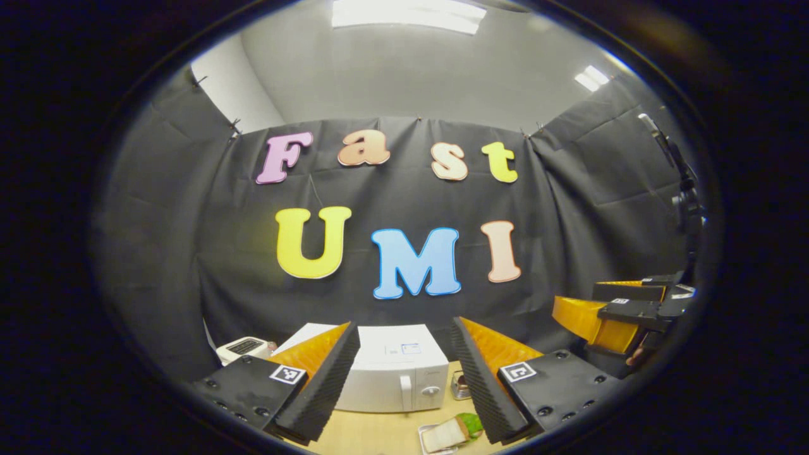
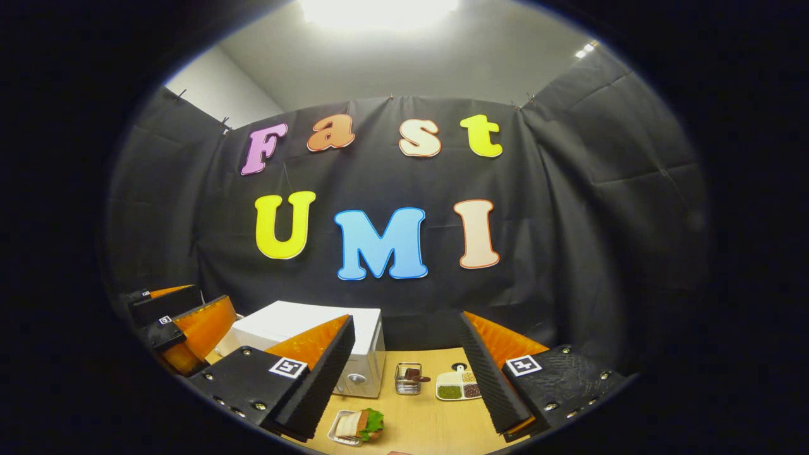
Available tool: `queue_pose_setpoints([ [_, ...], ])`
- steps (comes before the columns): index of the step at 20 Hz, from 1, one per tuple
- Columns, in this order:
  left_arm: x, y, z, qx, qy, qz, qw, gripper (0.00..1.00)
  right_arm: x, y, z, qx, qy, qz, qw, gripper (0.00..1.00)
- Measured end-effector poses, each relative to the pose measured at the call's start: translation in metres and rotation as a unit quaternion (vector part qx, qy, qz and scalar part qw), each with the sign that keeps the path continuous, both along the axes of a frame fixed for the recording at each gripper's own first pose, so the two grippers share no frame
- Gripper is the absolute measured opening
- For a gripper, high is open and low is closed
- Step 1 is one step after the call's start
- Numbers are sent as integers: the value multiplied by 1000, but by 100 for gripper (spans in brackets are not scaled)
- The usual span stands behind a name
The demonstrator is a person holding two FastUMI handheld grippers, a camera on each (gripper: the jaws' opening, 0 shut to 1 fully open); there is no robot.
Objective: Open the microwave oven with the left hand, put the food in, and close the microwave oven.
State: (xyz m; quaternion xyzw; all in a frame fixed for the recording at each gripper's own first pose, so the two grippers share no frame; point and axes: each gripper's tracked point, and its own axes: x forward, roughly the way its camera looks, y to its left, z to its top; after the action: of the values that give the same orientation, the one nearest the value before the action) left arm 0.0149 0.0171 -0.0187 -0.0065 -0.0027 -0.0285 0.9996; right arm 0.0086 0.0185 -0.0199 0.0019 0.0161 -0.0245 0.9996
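Beside the microwave (image 2: 316,344), a tray (image 2: 336,430) holds a sandwich (image 2: 360,423).

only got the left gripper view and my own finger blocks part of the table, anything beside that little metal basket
observer: yes, a divided dish of grains sits just right of the metal basket on the table.
operator: is the food all on its tray
observer: the sandwich lies on a small tray, in front of the microwave.
operator: right gripper holding anything
observer: no, the right gripper is open, nothing between its fingers, above the table.
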Motion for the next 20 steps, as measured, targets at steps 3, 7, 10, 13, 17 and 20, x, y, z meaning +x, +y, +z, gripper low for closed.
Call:
queue_pose_setpoints([
  [3,4,10,-9,-10,3,-4,1000,95,0,2,-5,7,2,-15,1000,98],
  [7,22,7,-40,-5,17,-21,1000,94,0,1,-9,0,0,-28,1000,98],
  [10,40,-1,-73,-11,39,-47,998,98,0,-11,-9,-12,4,-49,999,99],
  [13,61,-4,-108,-18,65,-52,996,98,0,-20,-15,-17,9,-67,998,98],
  [17,102,-8,-173,-41,123,-56,990,97,5,-28,-20,-17,17,-80,996,98],
  [20,131,-8,-218,-35,163,-52,985,96,9,-37,-21,-21,20,-89,996,99],
])
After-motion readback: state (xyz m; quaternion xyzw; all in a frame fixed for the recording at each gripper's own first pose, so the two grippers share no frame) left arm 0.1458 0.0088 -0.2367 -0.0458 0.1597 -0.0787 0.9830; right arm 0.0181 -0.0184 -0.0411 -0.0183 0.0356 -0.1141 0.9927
